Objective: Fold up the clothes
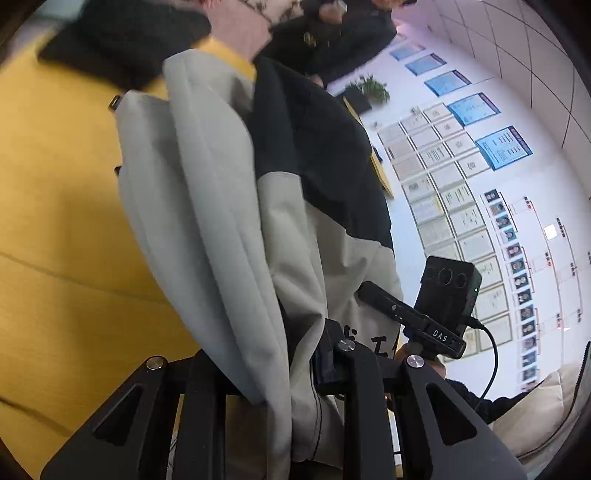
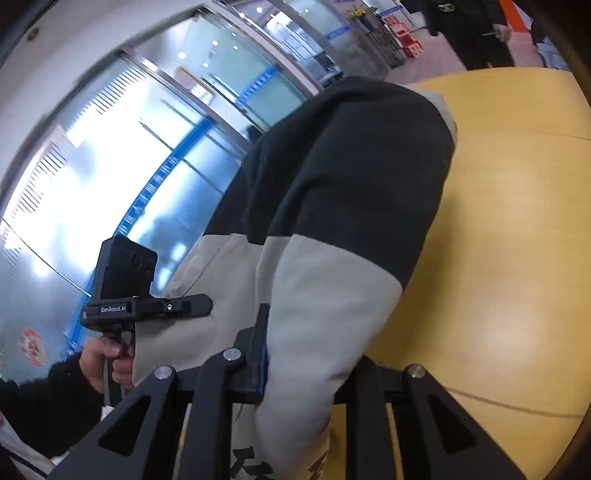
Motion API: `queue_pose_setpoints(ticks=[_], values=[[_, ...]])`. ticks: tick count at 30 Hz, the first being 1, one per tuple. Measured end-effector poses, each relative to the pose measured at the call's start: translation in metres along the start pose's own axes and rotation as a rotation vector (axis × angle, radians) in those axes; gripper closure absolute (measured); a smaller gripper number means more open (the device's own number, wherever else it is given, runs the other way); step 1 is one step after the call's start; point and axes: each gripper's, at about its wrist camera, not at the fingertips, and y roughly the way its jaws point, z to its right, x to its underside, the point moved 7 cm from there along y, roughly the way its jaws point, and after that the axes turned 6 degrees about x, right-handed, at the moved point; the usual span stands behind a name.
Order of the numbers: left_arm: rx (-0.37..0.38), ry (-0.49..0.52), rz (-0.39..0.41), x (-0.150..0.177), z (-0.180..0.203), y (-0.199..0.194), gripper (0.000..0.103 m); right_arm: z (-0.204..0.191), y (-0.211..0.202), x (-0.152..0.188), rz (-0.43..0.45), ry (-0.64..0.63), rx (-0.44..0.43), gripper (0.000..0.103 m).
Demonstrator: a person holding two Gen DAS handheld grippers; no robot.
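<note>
**Garment held aloft in two grippers: slip and snag hazards**

Garment: grey-and-black jacket or sweatshirt, hanging in air, far end trailing down toward yellow table; whether touching the tabletop, not clear. Bunching thickly at both grip points, black panel far, grey panel near, dark printed characters showing at near hem.

Left gripper: jaws clamping on a thick gather of grey cloth, pads largely buried in folds. Appearing also in right wrist view, hand wrapping its grip.

Right gripper: jaws pinching a rolled grey section, blue pad edge showing at left jaw. Appearing also in left wrist view, just beside the garment's right edge.

Hazards, judged from present lie:
- Slipping: gripping bulky bunches rather than flat edges; weight of hanging cloth possibly pulling a layer free from either clamp.
- Folding crooked: holding gathered cloth instead of matched corners, likely giving a twisted, uneven lay-down.
- Dragging: trailing far end possibly catching the table surface or the dark garment lying at far left, disturbing both.
- Snagging: cable looping off right gripper, hanging near cloth.
- Crowding: standing person at far table edge, near the swing path.
</note>
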Motion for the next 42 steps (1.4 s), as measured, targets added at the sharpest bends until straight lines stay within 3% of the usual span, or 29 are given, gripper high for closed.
queue_pose_setpoints(ticks=[3, 8, 10, 13, 16, 23, 29, 31, 32, 35, 37, 41, 42], values=[[-0.088, 0.060, 0.019, -0.040, -0.033, -0.067, 0.083, -0.051, 0.055, -0.031, 0.044, -0.017, -0.072, 0.084], [-0.205, 0.074, -0.022, -0.091, -0.157, -0.123, 0.079, -0.088, 0.191, -0.049, 0.045, 0.008, -0.072, 0.084], [-0.240, 0.026, -0.063, -0.092, -0.220, -0.122, 0.078, -0.084, 0.265, -0.030, -0.016, 0.061, -0.037, 0.084], [-0.257, -0.017, -0.104, -0.076, -0.277, -0.114, 0.067, -0.061, 0.326, 0.005, -0.121, 0.124, 0.067, 0.081], [-0.208, -0.008, -0.085, -0.066, -0.279, -0.116, 0.067, -0.054, 0.322, 0.008, -0.106, 0.141, 0.083, 0.081], [-0.149, -0.018, -0.078, -0.045, -0.289, -0.122, 0.064, -0.059, 0.323, -0.017, -0.176, 0.135, 0.108, 0.080], [-0.230, -0.036, -0.050, -0.046, -0.303, -0.129, 0.038, -0.100, 0.369, -0.037, -0.213, 0.130, 0.116, 0.072], [-0.294, -0.018, -0.014, -0.043, -0.295, -0.146, 0.037, -0.117, 0.392, -0.041, -0.230, 0.131, 0.113, 0.064], [-0.325, -0.007, 0.022, -0.042, -0.286, -0.161, 0.037, -0.118, 0.390, -0.044, -0.245, 0.126, 0.125, 0.058], [-0.390, 0.028, 0.169, -0.037, -0.241, -0.222, 0.034, -0.133, 0.362, -0.061, -0.243, 0.046, 0.131, 0.052], [-0.433, 0.063, 0.272, -0.019, -0.201, -0.280, 0.021, -0.151, 0.323, -0.075, -0.213, -0.045, 0.114, 0.047], [-0.571, 0.122, 0.464, 0.021, -0.107, -0.413, 0.000, -0.206, 0.199, -0.108, -0.088, -0.401, 0.119, 0.029], [-0.601, 0.129, 0.505, 0.028, -0.083, -0.441, 0.000, -0.220, 0.165, -0.117, -0.051, -0.477, 0.115, 0.023]])
